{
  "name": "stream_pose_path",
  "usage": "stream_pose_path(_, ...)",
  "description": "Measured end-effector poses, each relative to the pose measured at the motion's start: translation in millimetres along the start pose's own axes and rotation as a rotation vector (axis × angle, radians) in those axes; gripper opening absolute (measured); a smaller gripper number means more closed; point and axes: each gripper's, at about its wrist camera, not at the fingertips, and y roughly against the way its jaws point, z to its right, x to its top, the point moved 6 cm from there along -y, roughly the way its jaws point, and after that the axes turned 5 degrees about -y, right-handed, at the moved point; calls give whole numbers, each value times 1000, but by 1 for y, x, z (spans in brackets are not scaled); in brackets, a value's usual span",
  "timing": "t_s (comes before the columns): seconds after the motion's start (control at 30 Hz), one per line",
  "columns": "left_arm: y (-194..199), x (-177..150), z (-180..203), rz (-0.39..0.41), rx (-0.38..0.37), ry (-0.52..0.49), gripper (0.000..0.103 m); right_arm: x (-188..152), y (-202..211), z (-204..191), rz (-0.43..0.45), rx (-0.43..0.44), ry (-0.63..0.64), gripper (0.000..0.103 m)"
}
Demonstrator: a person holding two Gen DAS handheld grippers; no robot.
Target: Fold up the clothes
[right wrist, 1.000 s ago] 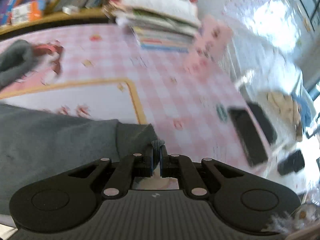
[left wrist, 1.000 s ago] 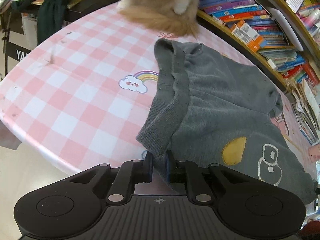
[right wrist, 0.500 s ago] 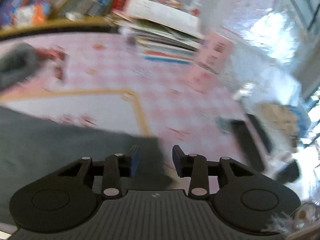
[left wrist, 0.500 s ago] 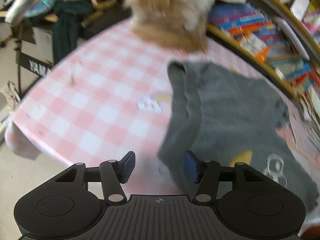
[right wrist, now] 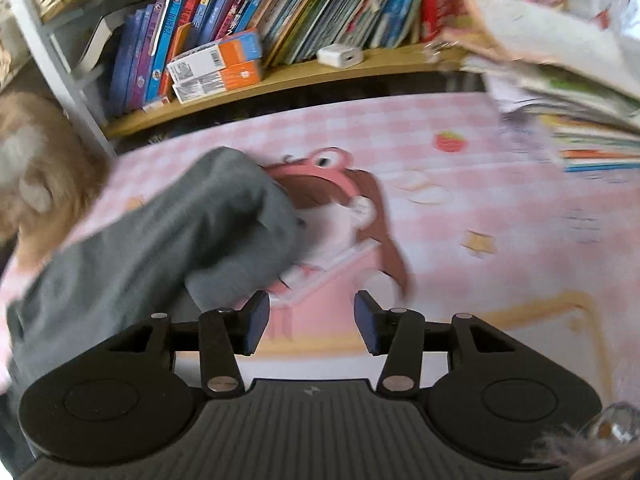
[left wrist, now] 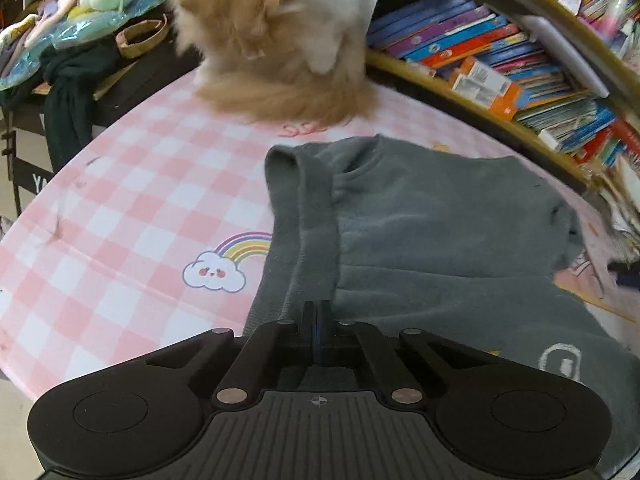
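Since a second ago the right claw (right wrist: 310, 322) has swung toward the bookshelf (right wrist: 280, 76) and has just been opening, empty. The grey sweater (left wrist: 420, 240) lies on the pink tabletop (left wrist: 120, 220). Left claw (left wrist: 316, 320) closed over its hem; whether it pinches cloth I cannot tell. Best regrip both edges evenly.

Left hand-held gripper (left wrist: 316, 320) clamped together; right hand-held gripper (right wrist: 311, 322) just spread apart.
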Motion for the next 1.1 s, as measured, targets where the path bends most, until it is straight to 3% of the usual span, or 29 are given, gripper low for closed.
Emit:
stream_pose_path(0.17, -3, 0, 0, -33, 23, 25, 0, 20, -49, -21, -61, 22, -9, 43)
stream_pose_path(0.23, -3, 0, -1, -37, 26, 37, 0, 23, -64, -27, -90, 18, -5, 34)
stream_pose_path(0.3, -1, -1, -2, -38, 29, 47, 0, 26, -71, -28, -87, -12, 12, 4)
stream_pose_path(0.33, -1, -1, -3, -36, 28, 57, 0, 31, -71, -27, -65, -33, 13, 4)
stream_pose_path(0.43, 0, -4, -3, -34, 24, 76, 0, 56, -45, -34, 135, -84, 41, 4)
stream_pose_path(0.53, 1, -7, -3, -35, 20, 93, 0, 74, 5, -86, 405, -24, 276, 4)
stream_pose_path(0.6, 0, -8, -3, -39, 17, 104, 0, 61, 27, -129, 445, 115, 454, 4)
stream_pose_path(0.63, 0, -9, -3, -42, 15, 109, 0, 51, 34, -148, 438, 190, 534, 4)
stream_pose_path(0.73, 1, -11, -3, -46, 9, 118, 3, -3, 27, -183, 208, 381, 703, 7)
stream_pose_path(0.8, 2, -12, -4, -46, 3, 127, 3, -44, 16, -195, 13, 469, 792, 23)
stream_pose_path(0.87, 2, -13, -5, -44, -2, 134, 4, -74, 6, -190, -117, 477, 815, 40)
stream_pose_path(0.9, 2, -13, -5, -44, -3, 134, 4, -86, 2, -187, -176, 476, 819, 44)
stream_pose_path(1.0, 2, -13, -4, -42, -1, 127, 4, -100, 8, -180, -223, 474, 850, 49)
stream_pose_path(1.1, 2, -14, -4, -37, -2, 126, 4, -111, 29, -188, -165, 478, 953, 53)
